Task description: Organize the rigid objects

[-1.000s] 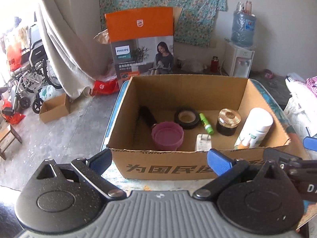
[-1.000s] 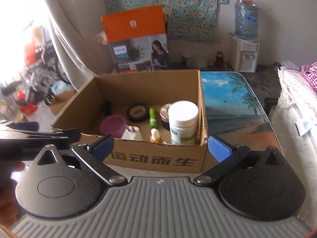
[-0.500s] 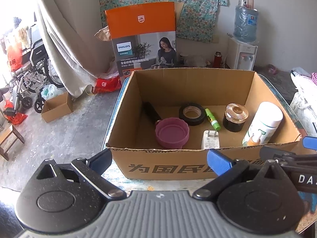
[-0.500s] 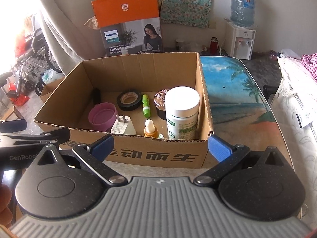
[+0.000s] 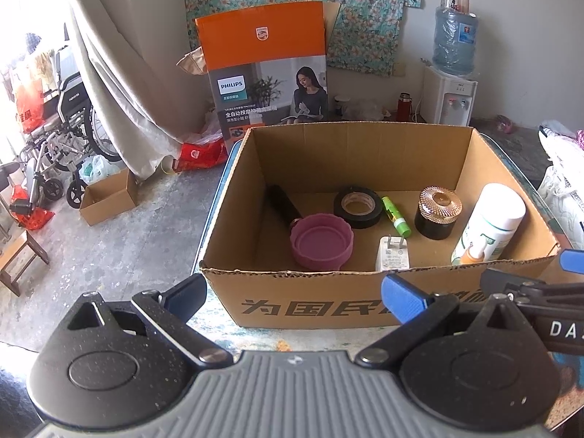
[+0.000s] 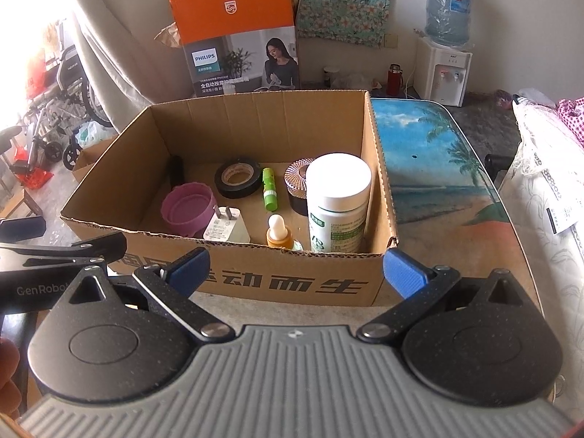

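Cardboard box [image 5: 328,303] sits mid-frame, holding the purple cup [image 5: 322,241], black tape roll [image 5: 358,206] and white bottle [image 6: 337,204]. My left gripper [image 5: 294,297] and right gripper [image 6: 295,270] hover before it, fingers spread, empty.

A tall orange Philips carton [image 5: 268,69] leans against the back wall. Left of it hangs a pale curtain [image 5: 109,84], with a wheelchair [image 5: 62,135] farther left. Right of the carton stands a water dispenser [image 5: 452,84], a red flask [image 5: 403,106] between them.
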### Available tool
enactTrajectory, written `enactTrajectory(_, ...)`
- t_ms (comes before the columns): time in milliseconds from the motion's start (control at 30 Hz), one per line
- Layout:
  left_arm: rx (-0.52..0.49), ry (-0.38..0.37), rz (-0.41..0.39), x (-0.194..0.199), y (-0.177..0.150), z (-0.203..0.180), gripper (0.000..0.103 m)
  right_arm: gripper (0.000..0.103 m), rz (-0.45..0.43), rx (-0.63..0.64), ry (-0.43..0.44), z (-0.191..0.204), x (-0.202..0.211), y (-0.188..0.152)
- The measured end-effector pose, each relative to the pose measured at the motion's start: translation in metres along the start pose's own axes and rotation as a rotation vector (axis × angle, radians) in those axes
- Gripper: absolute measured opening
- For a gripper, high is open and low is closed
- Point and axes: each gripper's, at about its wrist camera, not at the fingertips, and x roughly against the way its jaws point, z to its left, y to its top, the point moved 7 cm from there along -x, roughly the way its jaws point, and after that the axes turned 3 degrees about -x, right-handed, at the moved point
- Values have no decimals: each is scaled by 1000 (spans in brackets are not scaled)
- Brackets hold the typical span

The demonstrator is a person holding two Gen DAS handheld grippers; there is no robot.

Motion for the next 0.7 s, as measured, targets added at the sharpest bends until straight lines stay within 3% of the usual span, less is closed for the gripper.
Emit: enactTrajectory(700, -5, -9, 3, 2, 1, -1, 101, 102, 3, -8, -1, -1, 1, -2)
